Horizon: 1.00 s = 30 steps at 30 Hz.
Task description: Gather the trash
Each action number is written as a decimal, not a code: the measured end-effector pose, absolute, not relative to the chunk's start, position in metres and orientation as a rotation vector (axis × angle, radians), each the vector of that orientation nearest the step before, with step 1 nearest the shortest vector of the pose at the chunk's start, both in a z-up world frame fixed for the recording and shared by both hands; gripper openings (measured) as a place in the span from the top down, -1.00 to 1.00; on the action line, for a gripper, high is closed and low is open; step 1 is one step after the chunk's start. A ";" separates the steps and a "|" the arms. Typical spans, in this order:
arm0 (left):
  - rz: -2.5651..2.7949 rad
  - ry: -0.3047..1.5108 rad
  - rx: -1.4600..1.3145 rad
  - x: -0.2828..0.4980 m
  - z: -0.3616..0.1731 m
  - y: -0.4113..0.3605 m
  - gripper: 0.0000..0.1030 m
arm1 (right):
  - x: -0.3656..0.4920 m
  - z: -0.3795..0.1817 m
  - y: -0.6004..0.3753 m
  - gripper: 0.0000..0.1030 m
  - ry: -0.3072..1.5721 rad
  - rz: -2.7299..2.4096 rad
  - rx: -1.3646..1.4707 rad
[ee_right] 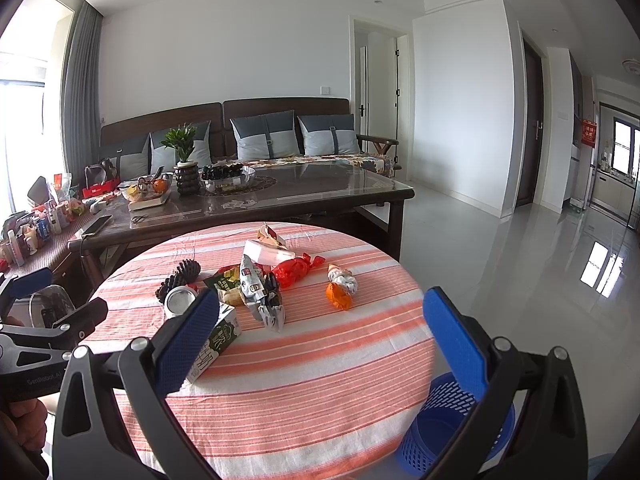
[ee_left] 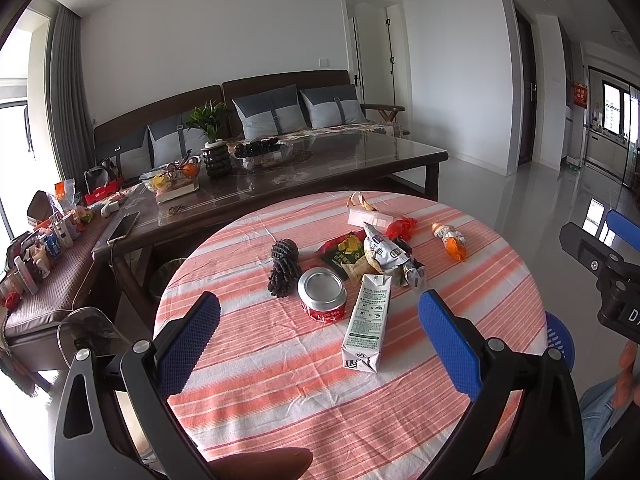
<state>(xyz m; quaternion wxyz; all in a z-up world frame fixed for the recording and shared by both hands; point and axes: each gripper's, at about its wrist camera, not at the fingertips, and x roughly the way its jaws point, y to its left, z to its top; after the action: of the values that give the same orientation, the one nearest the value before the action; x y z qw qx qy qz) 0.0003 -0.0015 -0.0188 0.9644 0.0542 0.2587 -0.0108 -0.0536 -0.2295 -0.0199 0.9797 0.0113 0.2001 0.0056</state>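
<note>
1. Nearest, the left tool hangs over the near edge of the round table with a pink-and-white striped cloth, its blue pads spread wide and holding nothing. The right tool is spread just as wide and also empty.
2. Beside the table on the floor, at the right, stands a blue perforated plastic waste basket. What shows of its inside looks empty, so I judge the collecting has barely begun.
3. Between the left tool's pads lies a white-and-green milk carton, flat on the cloth. Its long axis runs near to far, with the folded base toward the camera and the top pointing away at the pile.
4. Just left of the carton stands a squat red tin can with a silver top, upright.
5. Behind these lies a heap of crumpled snack wrappers, with a dark pine cone to its left.
6. Farther off lie a red twisted wrapper, an orange-and-white wrapper, a white box and a banana peel.
7. All of it is still on the table; everything remains to be binned.
</note>
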 end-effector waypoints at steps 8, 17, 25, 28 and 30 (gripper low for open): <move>-0.022 0.525 0.111 0.000 -0.019 -0.002 -0.91 | -0.053 -0.019 -0.228 -0.91 0.405 0.012 0.022; -0.021 0.525 0.112 0.001 -0.019 -0.002 -0.91 | -0.053 -0.021 -0.229 -0.91 0.406 0.012 0.020; -0.021 0.526 0.111 0.000 -0.020 -0.001 -0.91 | -0.053 -0.021 -0.228 -0.91 0.406 0.012 0.020; -0.020 0.526 0.112 0.000 -0.020 -0.001 -0.91 | -0.053 -0.021 -0.228 -0.91 0.407 0.012 0.020; -0.020 0.526 0.112 0.000 -0.020 -0.001 -0.91 | -0.054 -0.022 -0.229 -0.91 0.407 0.011 0.019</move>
<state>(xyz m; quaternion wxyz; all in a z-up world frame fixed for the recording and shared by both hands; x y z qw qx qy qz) -0.0002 -0.0005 -0.0202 0.9640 0.0552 0.2599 -0.0101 -0.0536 -0.2288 -0.0215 0.9793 0.0096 0.2023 0.0055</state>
